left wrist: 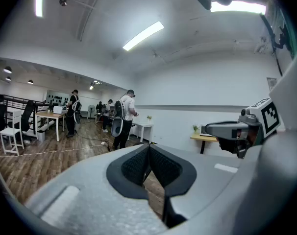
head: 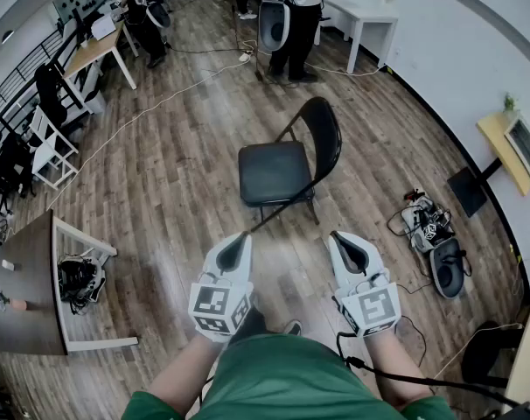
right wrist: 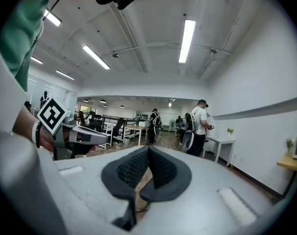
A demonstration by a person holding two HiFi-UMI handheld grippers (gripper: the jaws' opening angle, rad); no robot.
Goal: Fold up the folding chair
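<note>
Green shirt (head: 291, 383) fills the bottom of the head view, and just beyond it we hold the left claw (head: 237, 248) and the right claw (head: 344, 245) side by side, each with its jaws pressed together on nothing. Just ahead of them we see the folding chair (head: 276, 171) standing unfolded on the wooden floor (head: 177, 191), its black seat flat and its backrest raised; one dark frame bar reaches close to the left claw's tip, though we cannot tell whether they touch. Farther off a person (head: 296, 16) stands by a white table (head: 370, 20).
</note>
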